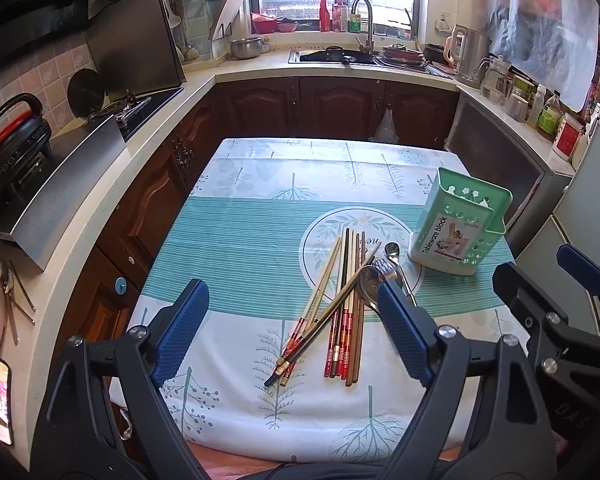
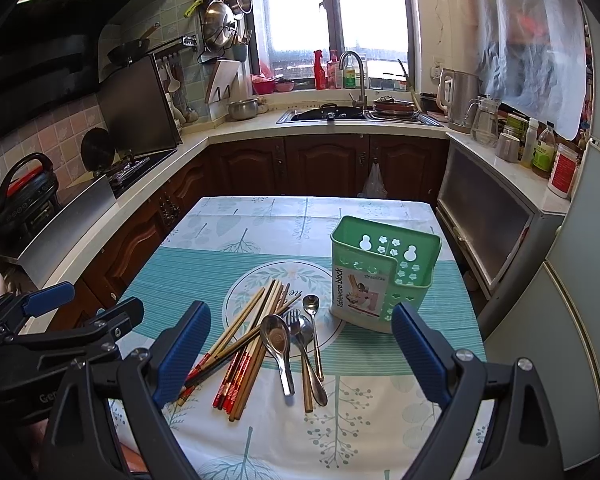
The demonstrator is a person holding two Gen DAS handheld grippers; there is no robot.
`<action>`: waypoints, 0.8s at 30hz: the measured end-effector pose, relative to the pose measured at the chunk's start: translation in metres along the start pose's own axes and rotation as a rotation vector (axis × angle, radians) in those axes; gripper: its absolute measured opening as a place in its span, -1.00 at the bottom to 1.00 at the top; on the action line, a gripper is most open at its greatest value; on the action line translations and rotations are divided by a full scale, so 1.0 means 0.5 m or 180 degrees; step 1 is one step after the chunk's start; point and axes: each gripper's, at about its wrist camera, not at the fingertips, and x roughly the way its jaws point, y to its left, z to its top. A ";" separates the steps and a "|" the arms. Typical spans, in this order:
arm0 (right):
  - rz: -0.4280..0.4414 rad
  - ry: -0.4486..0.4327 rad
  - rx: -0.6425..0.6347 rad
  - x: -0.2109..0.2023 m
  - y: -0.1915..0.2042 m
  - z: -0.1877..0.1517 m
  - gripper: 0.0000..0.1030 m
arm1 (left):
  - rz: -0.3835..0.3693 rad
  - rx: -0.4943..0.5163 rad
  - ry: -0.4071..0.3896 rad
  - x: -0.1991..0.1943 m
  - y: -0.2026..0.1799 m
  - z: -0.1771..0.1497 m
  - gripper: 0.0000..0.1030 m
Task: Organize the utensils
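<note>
A pile of chopsticks (image 1: 340, 304) (image 2: 248, 340) lies on the tablecloth, with metal spoons (image 2: 278, 344) and a fork (image 2: 294, 320) beside it on the right; the spoons show in the left wrist view (image 1: 392, 254) too. A green utensil holder (image 1: 456, 224) (image 2: 380, 276) labelled "Tableware block" stands upright and empty behind them to the right. My left gripper (image 1: 292, 312) is open, hovering above the near end of the chopsticks. My right gripper (image 2: 300, 344) is open, above the spoons. Both hold nothing.
The table (image 1: 240, 240) with a teal patterned cloth stands in a kitchen. Counters run along the left, back and right, with a stove (image 1: 140, 108), a sink (image 2: 332, 114), a kettle (image 2: 460, 96) and bottles. A fridge (image 2: 580, 280) stands at the right.
</note>
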 end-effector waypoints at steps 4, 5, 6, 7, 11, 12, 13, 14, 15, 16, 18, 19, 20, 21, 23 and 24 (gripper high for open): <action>-0.0003 -0.0002 0.0001 0.000 -0.002 0.001 0.80 | 0.0002 0.0005 0.0010 0.003 0.002 -0.001 0.65; -0.0003 -0.0001 -0.0001 0.000 -0.002 0.001 0.80 | 0.0007 0.0012 0.0020 0.004 0.001 -0.002 0.65; -0.0005 0.0000 -0.0002 0.000 -0.002 0.001 0.80 | 0.0005 0.0018 0.0035 0.007 0.002 -0.001 0.65; -0.0004 0.0001 -0.0002 0.000 -0.003 0.002 0.80 | -0.0008 0.0018 0.0052 0.010 0.003 -0.001 0.65; -0.0004 0.0017 0.0007 -0.004 0.003 0.009 0.80 | -0.0078 0.0016 0.0124 0.026 0.007 0.002 0.65; -0.0001 0.0024 0.0015 -0.003 0.008 0.010 0.80 | -0.0087 0.0019 0.0137 0.030 0.007 0.003 0.65; 0.0002 0.0025 0.0019 -0.003 0.008 0.008 0.80 | -0.0106 0.0017 0.0156 0.034 0.008 0.005 0.65; 0.0001 0.0030 0.0023 -0.002 0.009 0.008 0.80 | -0.0138 0.0005 0.0163 0.039 0.010 0.006 0.65; 0.0003 0.0036 0.0023 -0.004 0.009 0.010 0.80 | -0.0188 -0.0008 0.0172 0.044 0.013 0.009 0.65; 0.0007 0.0038 0.0014 0.004 0.012 0.002 0.80 | -0.0243 -0.0012 0.0187 0.050 0.015 0.012 0.65; 0.0019 0.0044 -0.0007 0.022 0.019 -0.005 0.80 | -0.0361 0.0001 0.0197 0.059 0.021 0.021 0.65; 0.0027 0.0046 -0.0014 0.023 0.011 0.000 0.80 | -0.0389 0.0015 0.0192 0.064 0.022 0.026 0.65; 0.0042 0.0052 -0.0026 0.026 0.009 0.003 0.80 | -0.0393 0.0032 0.0159 0.067 0.026 0.032 0.65; 0.0052 0.0063 -0.0029 0.028 -0.001 0.009 0.80 | -0.0365 0.0034 0.0114 0.072 0.034 0.040 0.65; 0.0076 0.0146 -0.0029 0.045 -0.003 0.026 0.80 | -0.0313 0.0017 0.0104 0.084 0.053 0.056 0.65; 0.0076 0.0146 -0.0029 0.045 -0.003 0.026 0.79 | -0.0327 0.0010 0.0141 0.095 0.062 0.065 0.65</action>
